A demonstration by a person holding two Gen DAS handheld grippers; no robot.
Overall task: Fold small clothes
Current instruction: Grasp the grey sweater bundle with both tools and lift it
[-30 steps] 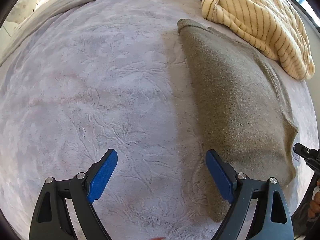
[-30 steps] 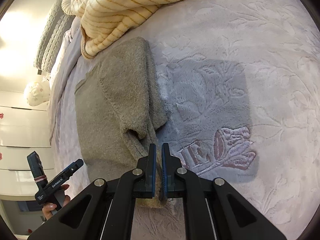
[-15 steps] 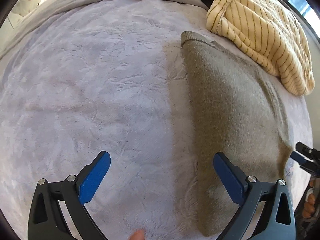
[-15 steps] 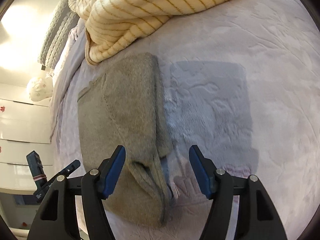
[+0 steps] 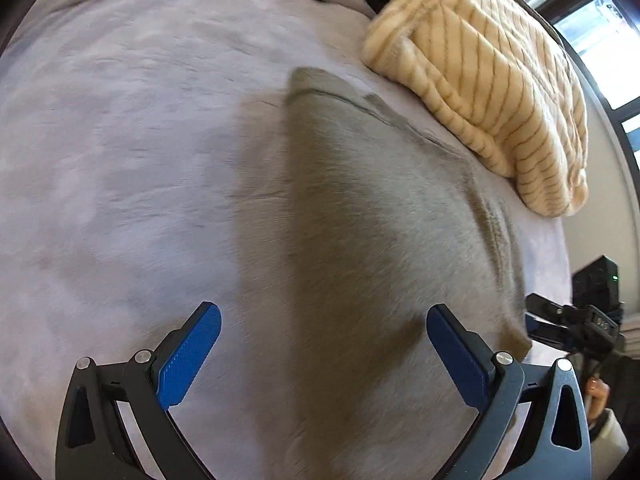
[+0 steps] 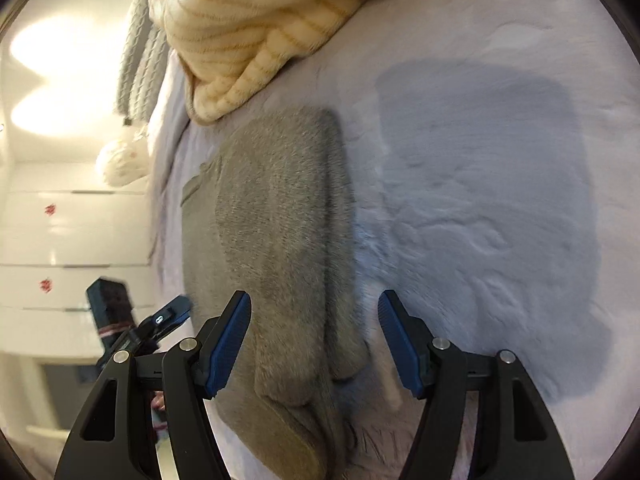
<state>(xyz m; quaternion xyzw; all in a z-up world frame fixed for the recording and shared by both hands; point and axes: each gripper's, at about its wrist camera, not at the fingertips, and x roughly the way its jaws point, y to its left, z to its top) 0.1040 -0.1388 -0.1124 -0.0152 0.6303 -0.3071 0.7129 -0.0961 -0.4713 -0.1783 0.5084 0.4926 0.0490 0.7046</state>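
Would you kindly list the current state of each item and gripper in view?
Grey garment: lying flat on the bed, partly folded, not gripped.
Striped cream knit: crumpled in a heap.
Left gripper: open, empty.
Right gripper: open over the garment's edge.
Bedspread: spread flat.

Fuzzy matt grey knit garment (image 5: 380, 220) on plush embossed blanket (image 5: 120, 160); ribbed, striped cream fleece (image 5: 500, 80).

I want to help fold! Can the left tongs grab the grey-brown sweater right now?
Probably yes. The left tongs are wide open, and the near edge of the grey-brown sweater lies flat on the blanket between the fingers. Nothing covers that edge; the striped knit sits at the far end.
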